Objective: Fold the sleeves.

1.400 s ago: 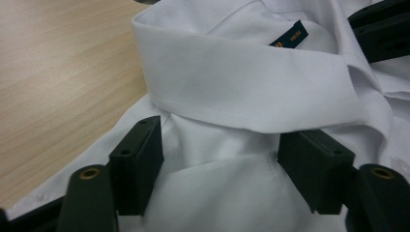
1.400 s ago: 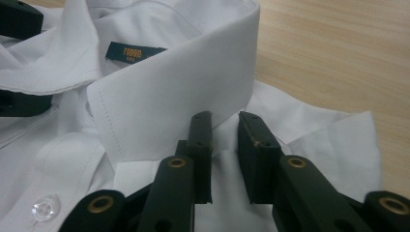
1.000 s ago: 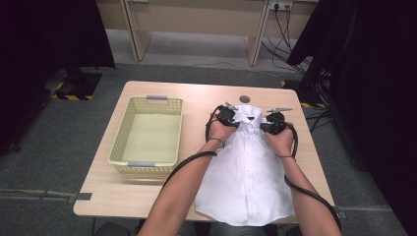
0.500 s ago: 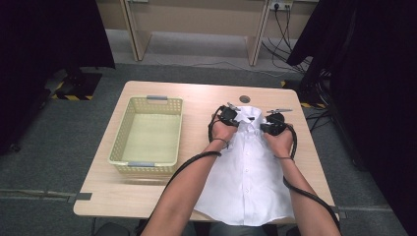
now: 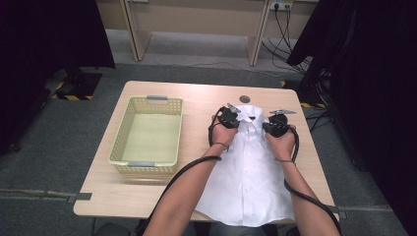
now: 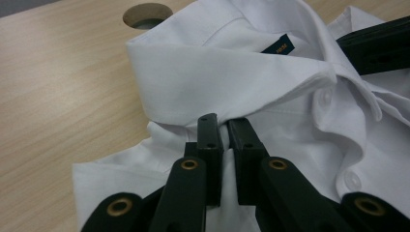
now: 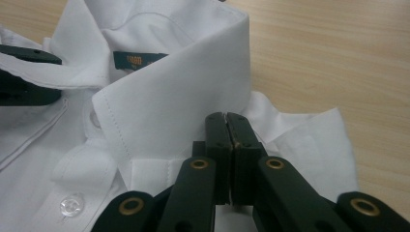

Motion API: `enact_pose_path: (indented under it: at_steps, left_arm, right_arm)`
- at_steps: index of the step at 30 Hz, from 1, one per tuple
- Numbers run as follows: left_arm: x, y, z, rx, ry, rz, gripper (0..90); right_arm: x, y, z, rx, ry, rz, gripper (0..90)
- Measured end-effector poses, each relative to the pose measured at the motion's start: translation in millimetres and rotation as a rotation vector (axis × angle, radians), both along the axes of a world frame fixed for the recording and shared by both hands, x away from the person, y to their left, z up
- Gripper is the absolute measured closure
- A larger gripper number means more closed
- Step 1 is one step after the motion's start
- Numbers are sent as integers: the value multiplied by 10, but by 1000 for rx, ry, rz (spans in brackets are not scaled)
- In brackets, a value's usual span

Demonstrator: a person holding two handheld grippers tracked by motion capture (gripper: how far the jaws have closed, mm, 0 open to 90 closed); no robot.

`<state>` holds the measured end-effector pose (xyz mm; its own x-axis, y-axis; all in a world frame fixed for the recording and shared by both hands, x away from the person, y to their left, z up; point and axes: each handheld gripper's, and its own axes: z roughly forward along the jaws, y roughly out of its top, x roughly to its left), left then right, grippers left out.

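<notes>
A white buttoned shirt [image 5: 251,172] lies face up on the wooden table [image 5: 196,101], its collar toward the far edge and its hem over the near edge. My left gripper [image 5: 232,118] sits at the shirt's left shoulder beside the collar. In the left gripper view its jaws [image 6: 222,126] are shut on a pinch of shirt [image 6: 217,72] fabric just under the collar. My right gripper [image 5: 273,126] sits at the other shoulder. Its jaws [image 7: 225,121] are pressed together on the shirt [image 7: 169,96] below the collar fold.
A pale yellow plastic basket [image 5: 120,137] with nothing in it stands on the left half of the table. A round cable hole [image 5: 244,99] is in the tabletop just beyond the collar. Dark curtains hang at both sides, and cables trail from both grippers along the forearms.
</notes>
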<state>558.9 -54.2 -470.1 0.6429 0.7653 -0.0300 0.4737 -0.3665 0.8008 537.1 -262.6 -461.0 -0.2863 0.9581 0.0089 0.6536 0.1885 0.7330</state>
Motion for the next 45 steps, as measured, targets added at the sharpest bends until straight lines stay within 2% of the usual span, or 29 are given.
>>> enact_pose_path:
  at_steps: [12,18,31,45]
  left_arm:
    - [-98,54,140,-23,-76,3,850]
    - [-115,88,163,-30,-85,10,850]
    - [-163,111,319,-67,-143,12,850]
    - [-176,122,431,-84,-193,19,851]
  right_arm:
    - [-74,25,108,7,-60,-4,887]
    - [-92,42,157,11,-78,-1,887]
    - [-129,53,306,17,-126,-8,887]
    - [-147,63,425,17,-167,-12,886]
